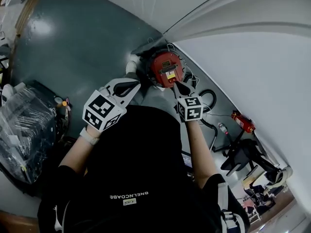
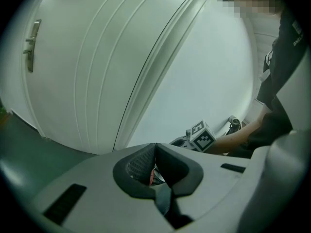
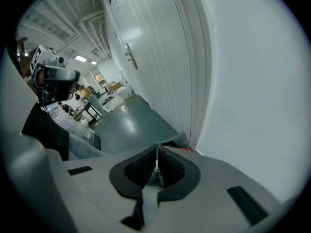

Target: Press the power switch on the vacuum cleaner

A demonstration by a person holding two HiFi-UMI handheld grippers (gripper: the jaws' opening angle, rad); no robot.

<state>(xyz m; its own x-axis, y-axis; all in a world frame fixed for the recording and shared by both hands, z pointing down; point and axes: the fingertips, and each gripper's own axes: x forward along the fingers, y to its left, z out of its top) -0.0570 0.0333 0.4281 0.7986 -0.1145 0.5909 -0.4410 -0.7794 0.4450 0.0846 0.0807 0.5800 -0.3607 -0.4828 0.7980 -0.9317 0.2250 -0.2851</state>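
Note:
The vacuum cleaner (image 1: 165, 68) is a round red canister with a yellow patch on top, standing on the floor where the door meets the white wall. My right gripper (image 1: 177, 85) is shut and empty, with its tip right at the near edge of the canister's top. Whether it touches is unclear. In the right gripper view the right gripper (image 3: 157, 150) shows closed pads and a sliver of red vacuum cleaner (image 3: 187, 149) just past them. My left gripper (image 1: 134, 85) is shut and empty, held left of the canister. In its own view the left gripper (image 2: 155, 148) points at the wall.
A white door (image 2: 73, 67) with a metal handle (image 2: 31, 45) stands behind the canister beside a white wall (image 1: 252, 76). Black hose and cables (image 1: 209, 100) and a small red object (image 1: 243, 122) lie along the wall at right. Plastic-wrapped goods (image 1: 24, 130) sit at left on the dark green floor (image 1: 82, 47).

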